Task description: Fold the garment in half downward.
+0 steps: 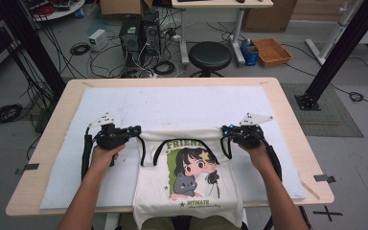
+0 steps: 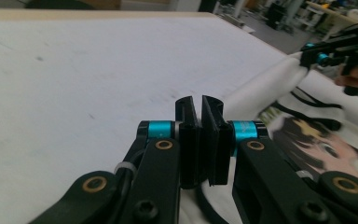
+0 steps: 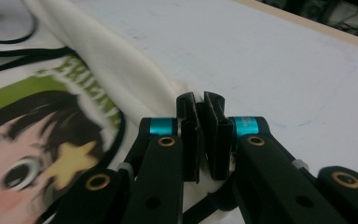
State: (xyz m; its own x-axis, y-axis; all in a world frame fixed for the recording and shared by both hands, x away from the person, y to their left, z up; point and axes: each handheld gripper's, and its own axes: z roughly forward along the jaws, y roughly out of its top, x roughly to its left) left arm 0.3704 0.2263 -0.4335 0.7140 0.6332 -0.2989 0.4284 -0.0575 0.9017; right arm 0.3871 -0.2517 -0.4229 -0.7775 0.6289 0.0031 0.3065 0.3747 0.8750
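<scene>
A white sleeveless shirt [image 1: 151, 187] with black trim and a cartoon girl-and-cat print lies face up, its hem hanging over the table's near edge. My left gripper [image 1: 138, 130] is at the shirt's top left corner and my right gripper [image 1: 224, 130] at the top right. In the left gripper view the jaws [image 2: 200, 105] are pressed together, with the shirt's top edge [image 2: 261, 93] running taut from them to the right gripper [image 2: 326, 51]. In the right gripper view the jaws [image 3: 200, 100] are closed on bunched white cloth [image 3: 121, 65].
The shirt rests on a white mat [image 1: 172, 103] that covers most of the wooden table [image 1: 287, 124]. Beyond the far edge stand a black stool [image 1: 210, 55], computer towers [image 1: 139, 33] with cables, and a cardboard tray [image 1: 272, 50].
</scene>
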